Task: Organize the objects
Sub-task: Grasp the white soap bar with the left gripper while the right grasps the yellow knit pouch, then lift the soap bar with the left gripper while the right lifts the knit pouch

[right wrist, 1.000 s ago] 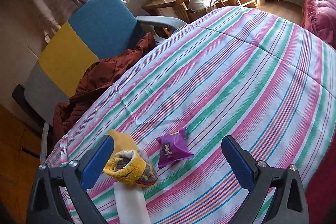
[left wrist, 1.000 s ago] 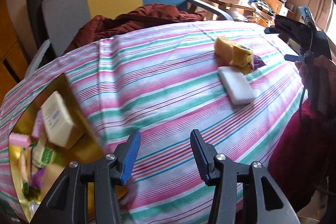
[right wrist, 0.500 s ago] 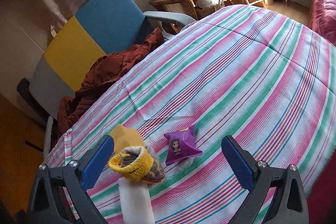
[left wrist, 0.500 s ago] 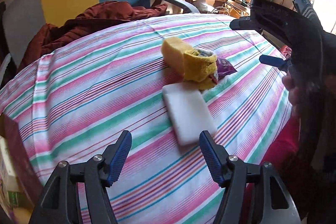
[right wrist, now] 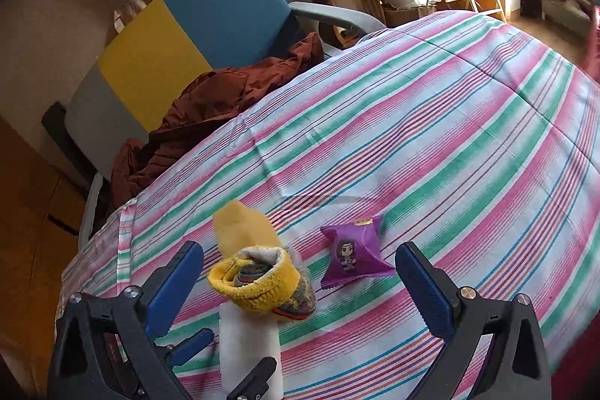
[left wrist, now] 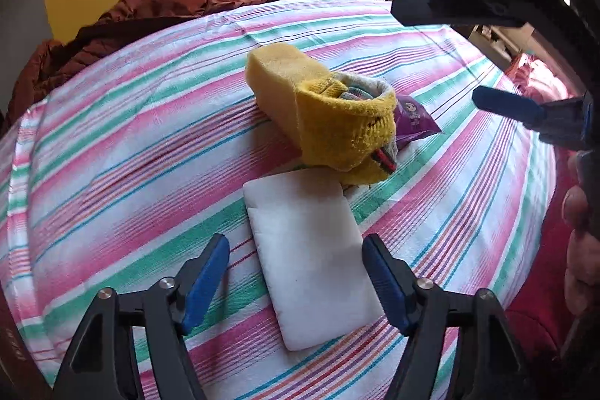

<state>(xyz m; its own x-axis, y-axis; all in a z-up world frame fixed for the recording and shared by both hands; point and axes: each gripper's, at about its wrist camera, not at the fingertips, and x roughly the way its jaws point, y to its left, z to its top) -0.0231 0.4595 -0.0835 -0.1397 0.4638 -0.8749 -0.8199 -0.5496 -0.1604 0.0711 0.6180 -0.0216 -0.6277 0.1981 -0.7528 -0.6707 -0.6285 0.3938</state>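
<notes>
Striped tablecloth [left wrist: 112,152]: white pad [left wrist: 311,250] between open left hand-held gripper [left wrist: 296,278].

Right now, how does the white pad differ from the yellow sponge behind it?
The white pad is thin and lies flat; the yellow sponge is a thick block. The pad lies bare, while a yellow knitted sock covers the sponge's near end. The pad sits between the left gripper's open jaws; the sponge lies farther off. Both rest on the striped cloth.
</notes>
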